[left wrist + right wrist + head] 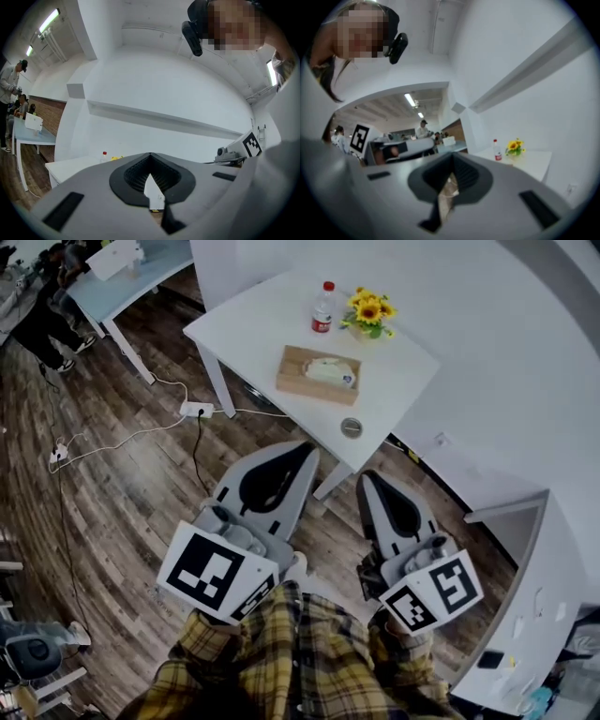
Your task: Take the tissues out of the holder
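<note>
A wooden tissue holder (pixel 317 374) with white tissue showing in its top slot lies on the white table (pixel 281 320). Both grippers hang over the wooden floor, short of the table's near corner. In the head view my left gripper (pixel 307 448) points at that corner with its jaws together and nothing between them. My right gripper (pixel 368 478) sits beside it, also shut and empty. The left gripper view shows its jaws (pixel 151 180) closed, and the right gripper view (pixel 451 182) shows the same. The holder is hidden in both gripper views.
A water bottle (pixel 322 307) and a pot of sunflowers (pixel 368 313) stand at the table's far side, and a small round disc (pixel 351 427) lies near its front corner. A power strip (pixel 197 409) with cables lies on the floor. People sit at a far table (pixel 131 277).
</note>
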`<state>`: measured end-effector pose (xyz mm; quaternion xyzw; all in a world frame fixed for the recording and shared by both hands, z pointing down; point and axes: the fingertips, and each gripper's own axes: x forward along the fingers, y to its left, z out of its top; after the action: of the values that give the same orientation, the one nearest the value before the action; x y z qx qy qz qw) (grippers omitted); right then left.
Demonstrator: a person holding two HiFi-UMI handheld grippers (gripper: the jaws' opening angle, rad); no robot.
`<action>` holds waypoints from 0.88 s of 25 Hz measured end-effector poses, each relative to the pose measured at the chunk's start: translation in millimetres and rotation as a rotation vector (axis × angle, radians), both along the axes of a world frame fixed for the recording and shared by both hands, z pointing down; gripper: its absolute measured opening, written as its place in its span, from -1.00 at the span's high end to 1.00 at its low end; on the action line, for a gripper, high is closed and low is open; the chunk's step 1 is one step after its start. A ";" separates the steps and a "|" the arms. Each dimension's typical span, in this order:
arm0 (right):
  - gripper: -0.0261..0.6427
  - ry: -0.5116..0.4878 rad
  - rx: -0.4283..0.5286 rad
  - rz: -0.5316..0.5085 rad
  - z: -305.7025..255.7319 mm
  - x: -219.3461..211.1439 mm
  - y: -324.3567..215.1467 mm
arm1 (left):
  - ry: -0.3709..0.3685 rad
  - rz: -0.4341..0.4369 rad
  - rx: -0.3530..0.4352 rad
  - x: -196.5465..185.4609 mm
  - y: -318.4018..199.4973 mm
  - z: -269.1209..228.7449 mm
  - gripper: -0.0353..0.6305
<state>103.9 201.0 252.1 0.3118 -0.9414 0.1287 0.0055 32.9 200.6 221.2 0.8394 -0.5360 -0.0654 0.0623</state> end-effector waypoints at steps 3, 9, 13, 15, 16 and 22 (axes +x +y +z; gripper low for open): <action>0.89 0.009 0.004 -0.020 2.3 0.6 -20.3 | -0.007 -0.011 0.007 4.1 -20.1 -0.9 0.85; 0.89 0.008 0.014 -0.051 -0.1 -4.6 -55.1 | -0.014 -0.036 0.007 0.8 -54.6 -1.9 0.85; 0.89 0.009 0.011 -0.049 5.2 -14.3 -80.1 | -0.022 -0.043 0.000 -10.9 -81.2 0.5 0.85; 0.89 0.002 0.012 -0.045 5.0 -20.1 -95.1 | -0.028 -0.040 0.007 -17.5 -97.0 -2.1 0.85; 0.89 -0.005 0.013 -0.040 3.7 -23.3 -104.0 | -0.032 -0.035 0.013 -21.2 -106.0 -4.4 0.85; 0.89 -0.030 0.019 0.020 0.3 -51.6 -168.5 | -0.047 0.020 0.038 -49.8 -170.6 -11.8 0.85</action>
<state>52.3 32.4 252.4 0.3190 -0.9394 0.1246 -0.0129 -16.9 29.9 209.4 0.8470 -0.5277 -0.0551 0.0346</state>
